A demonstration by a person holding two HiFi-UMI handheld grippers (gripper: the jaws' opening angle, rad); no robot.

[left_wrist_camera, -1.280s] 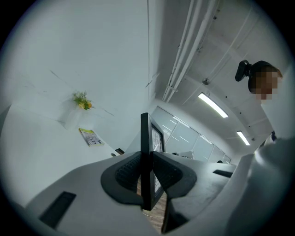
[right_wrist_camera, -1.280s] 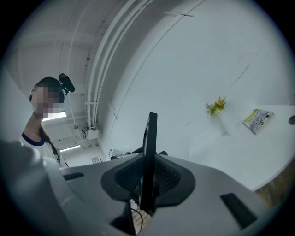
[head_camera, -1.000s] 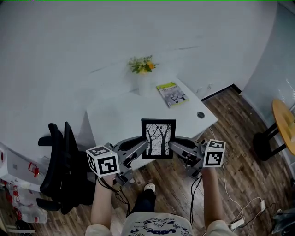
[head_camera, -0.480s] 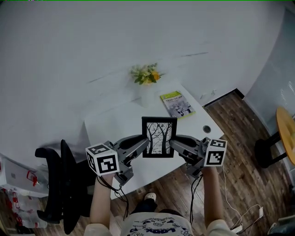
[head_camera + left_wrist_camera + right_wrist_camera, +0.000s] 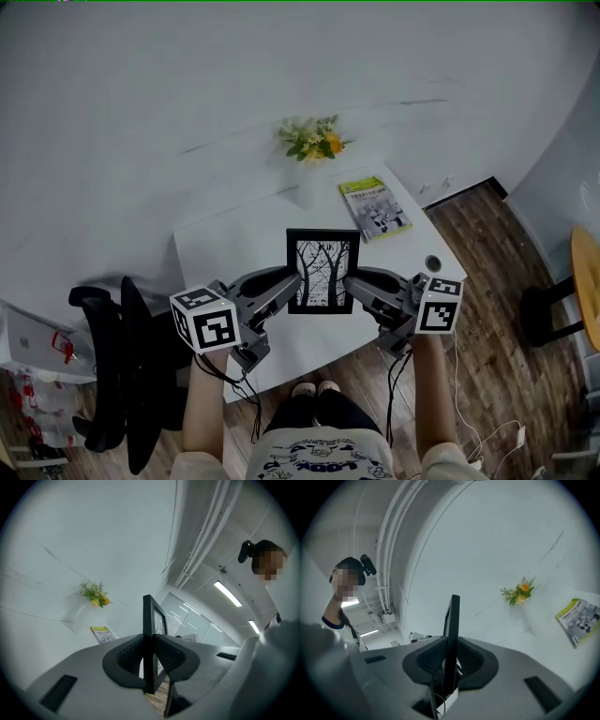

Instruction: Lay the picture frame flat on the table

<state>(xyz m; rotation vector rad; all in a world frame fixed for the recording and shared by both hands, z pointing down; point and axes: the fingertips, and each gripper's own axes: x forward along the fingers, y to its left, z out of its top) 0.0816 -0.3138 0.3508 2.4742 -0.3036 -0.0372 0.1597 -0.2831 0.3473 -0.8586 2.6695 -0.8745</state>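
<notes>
A black picture frame (image 5: 322, 272) with a black-and-white tree print is held upright in the air above the white table (image 5: 234, 246). My left gripper (image 5: 290, 287) is shut on its left edge and my right gripper (image 5: 348, 285) is shut on its right edge. The left gripper view shows the frame (image 5: 150, 634) edge-on between the two dark pads (image 5: 130, 654). Seen from the right gripper, the frame (image 5: 452, 634) is likewise edge-on and clamped between the pads (image 5: 471, 658).
A white vase of yellow and green flowers (image 5: 313, 150) stands at the table's far edge, with a green booklet (image 5: 378, 208) to its right. A black office chair (image 5: 108, 370) stands left of the table. Cables (image 5: 487, 436) lie on the wooden floor.
The view has shifted so the table now lies beneath the frame and closer to the person. The frame stays upright in both grippers, whose hold is unchanged.
</notes>
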